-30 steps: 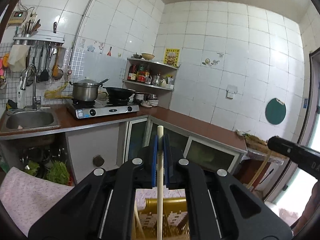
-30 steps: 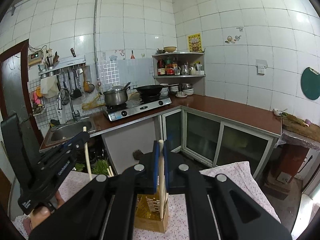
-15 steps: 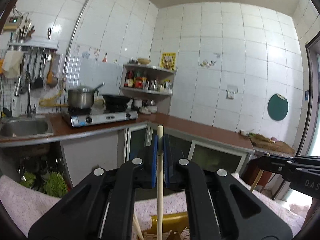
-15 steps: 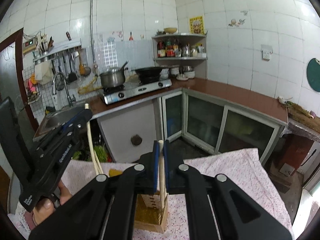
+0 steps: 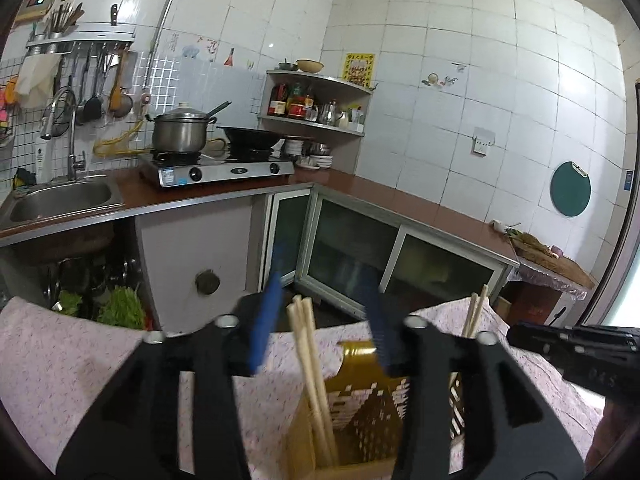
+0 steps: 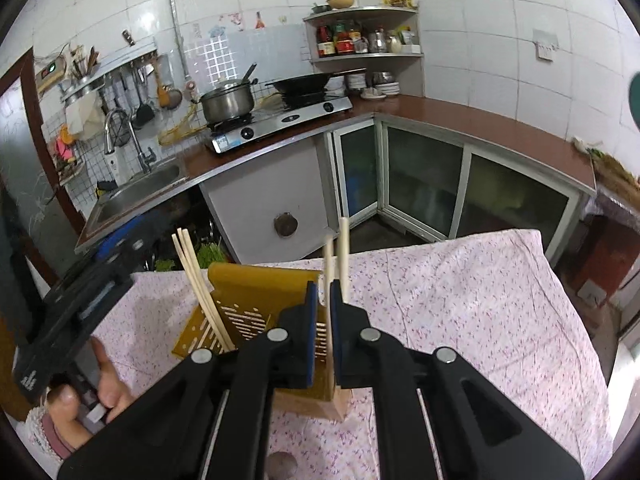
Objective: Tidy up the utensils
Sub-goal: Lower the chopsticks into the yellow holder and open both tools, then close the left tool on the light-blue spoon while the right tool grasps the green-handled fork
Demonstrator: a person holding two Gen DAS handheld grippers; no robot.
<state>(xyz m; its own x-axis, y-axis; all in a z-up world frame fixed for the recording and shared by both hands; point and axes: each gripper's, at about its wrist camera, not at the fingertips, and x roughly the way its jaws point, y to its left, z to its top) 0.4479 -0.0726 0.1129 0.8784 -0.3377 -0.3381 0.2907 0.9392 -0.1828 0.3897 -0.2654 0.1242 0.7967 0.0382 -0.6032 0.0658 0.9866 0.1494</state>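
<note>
1. Holder [image 6: 256, 312] sits on table [image 6: 460, 320], w/ chopsticks [image 6: 200, 284] standing in its left side, another pair [image 6: 334, 280] at right.
2. Counter [image 6: 460, 120] behind table; stove [image 6: 280, 120] on it, sink [image 6: 140, 188] left of stove.
3. Pot [image 6: 228, 102] on stove, wok [image 6: 308, 82] to its right.

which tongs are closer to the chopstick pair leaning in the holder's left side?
Left. The left tongs stand open right around that pair. The right tongs are shut on a chopstick at the yellow holder's other side.
</note>
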